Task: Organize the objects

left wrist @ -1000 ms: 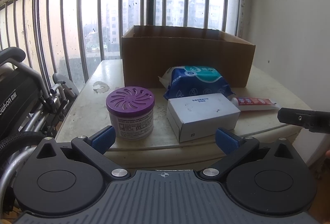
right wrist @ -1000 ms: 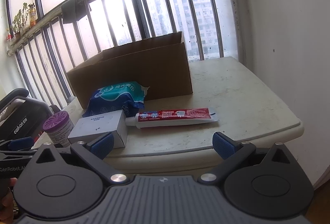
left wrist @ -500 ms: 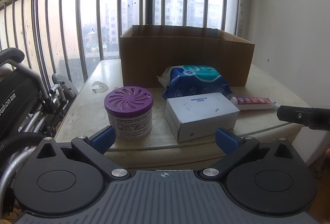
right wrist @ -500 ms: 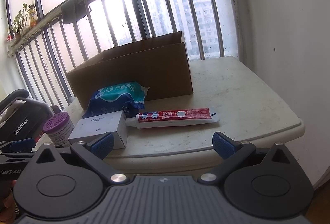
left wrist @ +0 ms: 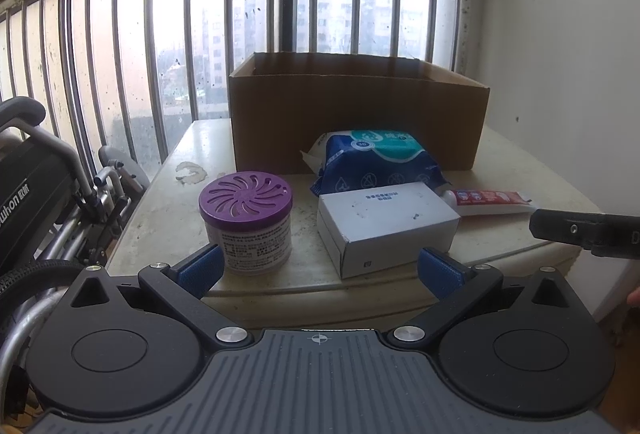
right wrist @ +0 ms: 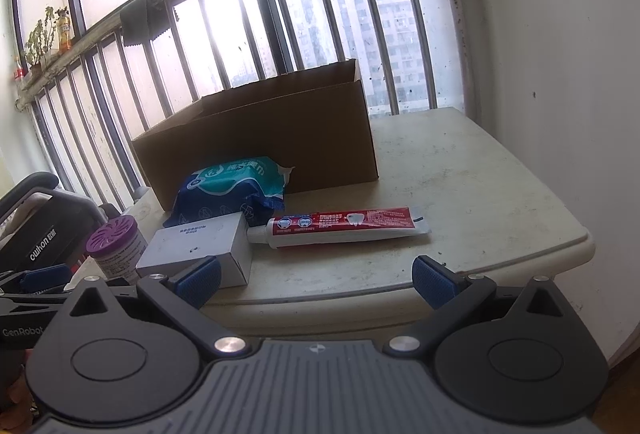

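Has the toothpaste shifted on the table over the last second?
No. The toothpaste lies where it did, cap beside the white box, in front of the carton.

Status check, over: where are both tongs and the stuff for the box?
Left tongs open, empty. Right tongs open, empty. Jar, white box, wipes, toothpaste on table, outside cardboard box. Nothing blocking.

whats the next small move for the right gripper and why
Probably ease the right gripper forward over the toothpaste: its jaws are open, the tube lies loose straight ahead, and the box behind it looks open for loading.
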Demonstrator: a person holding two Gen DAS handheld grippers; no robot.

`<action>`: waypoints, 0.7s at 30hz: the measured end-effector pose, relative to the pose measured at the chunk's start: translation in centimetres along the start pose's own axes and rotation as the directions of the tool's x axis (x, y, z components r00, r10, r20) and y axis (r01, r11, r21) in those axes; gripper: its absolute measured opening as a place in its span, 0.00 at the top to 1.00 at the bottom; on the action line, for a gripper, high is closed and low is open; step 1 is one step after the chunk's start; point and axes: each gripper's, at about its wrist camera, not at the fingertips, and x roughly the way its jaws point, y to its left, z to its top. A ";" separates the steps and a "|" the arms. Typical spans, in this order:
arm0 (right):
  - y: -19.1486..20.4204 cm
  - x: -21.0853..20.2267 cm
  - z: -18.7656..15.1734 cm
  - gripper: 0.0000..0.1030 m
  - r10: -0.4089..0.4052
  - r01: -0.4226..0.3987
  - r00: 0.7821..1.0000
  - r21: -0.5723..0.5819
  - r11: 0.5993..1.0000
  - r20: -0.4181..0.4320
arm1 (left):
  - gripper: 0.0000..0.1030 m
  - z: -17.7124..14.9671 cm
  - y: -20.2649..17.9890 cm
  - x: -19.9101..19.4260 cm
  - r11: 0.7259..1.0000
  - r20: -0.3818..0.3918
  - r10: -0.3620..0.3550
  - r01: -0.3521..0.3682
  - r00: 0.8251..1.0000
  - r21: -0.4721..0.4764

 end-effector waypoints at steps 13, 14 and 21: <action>-0.1 0.0 0.0 0.00 -0.002 0.002 1.000 0.006 1.000 0.000 | 0.00 -0.1 0.1 0.0 1.000 0.001 0.010 -0.010 1.000 0.002; -0.1 0.0 0.1 0.00 -0.003 0.003 1.000 0.007 1.000 -0.001 | 0.00 -0.1 0.1 0.0 1.000 0.001 0.010 -0.010 1.000 0.001; 0.1 0.2 0.3 0.00 -0.001 0.001 1.000 0.001 1.000 0.002 | 0.00 -0.2 0.2 0.0 1.000 0.004 0.008 -0.008 1.000 -0.002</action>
